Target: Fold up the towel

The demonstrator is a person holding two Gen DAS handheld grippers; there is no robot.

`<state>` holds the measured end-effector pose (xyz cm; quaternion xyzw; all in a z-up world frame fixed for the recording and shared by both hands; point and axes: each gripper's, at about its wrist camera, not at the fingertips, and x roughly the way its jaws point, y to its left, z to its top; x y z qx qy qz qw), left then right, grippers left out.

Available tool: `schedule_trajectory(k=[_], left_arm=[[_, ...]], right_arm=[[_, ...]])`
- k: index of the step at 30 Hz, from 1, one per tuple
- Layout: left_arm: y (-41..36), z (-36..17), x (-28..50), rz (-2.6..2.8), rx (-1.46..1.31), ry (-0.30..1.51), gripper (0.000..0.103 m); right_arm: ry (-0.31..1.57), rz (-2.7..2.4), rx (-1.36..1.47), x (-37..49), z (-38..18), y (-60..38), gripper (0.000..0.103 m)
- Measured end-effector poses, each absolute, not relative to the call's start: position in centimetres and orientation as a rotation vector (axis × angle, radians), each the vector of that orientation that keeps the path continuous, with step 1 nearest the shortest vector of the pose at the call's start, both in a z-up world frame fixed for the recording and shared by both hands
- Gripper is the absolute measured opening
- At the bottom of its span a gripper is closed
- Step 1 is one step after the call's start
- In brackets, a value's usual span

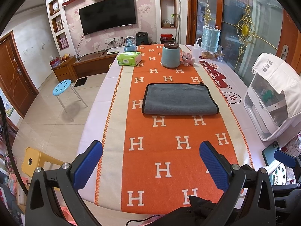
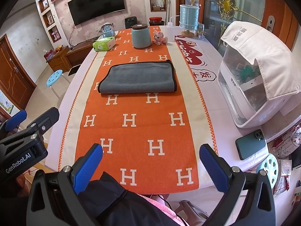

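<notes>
Fingers first: your left gripper [image 1: 151,146] and right gripper [image 2: 151,149] both stand wide apart with nothing between the blue ribbed pads [image 1: 88,164], held back over the near edge of the table [image 1: 94,113], probably so you can take in the whole cloth before committing to a corner. Those textured pads should bite well on soft pile.

Beneath them lies the orange runner [image 1: 169,150], a flat woven felt-like strip with white H letters and a zigzag-stitched cream border; being flat and matte, it lets fabric slide little.

Toward 12 o'clock, well clear of both grippers, the towel [image 1: 179,98] rests mid-runner. It is grey, plush, bound in a dark edging, and looks already doubled: a rounded fold faces you, the bound edges lying at the far side and at 3 o'clock. I judge another fold is possible, taken from a side edge.

Farther on stands the blue jar [image 1: 170,55], glazed and smooth with a brown lid, beside a green tissue pack [image 1: 129,58] at 11 o'clock.
</notes>
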<state>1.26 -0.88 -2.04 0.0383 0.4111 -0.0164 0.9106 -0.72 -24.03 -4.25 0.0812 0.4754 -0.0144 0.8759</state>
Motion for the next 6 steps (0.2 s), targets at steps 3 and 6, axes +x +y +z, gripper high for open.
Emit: schedule_trajectory(k=[3, 6], left_arm=[[-0.79, -2.03, 1.26, -0.035, 0.079, 0.848, 0.102], [-0.94, -2.30, 1.24, -0.034, 0.079, 0.849, 0.102]], right_arm=[[0.993, -0.030, 0.169, -0.67, -4.23, -24.03, 0.103], [0.994, -0.029, 0.169, -0.88, -4.31, -24.08, 0.103]])
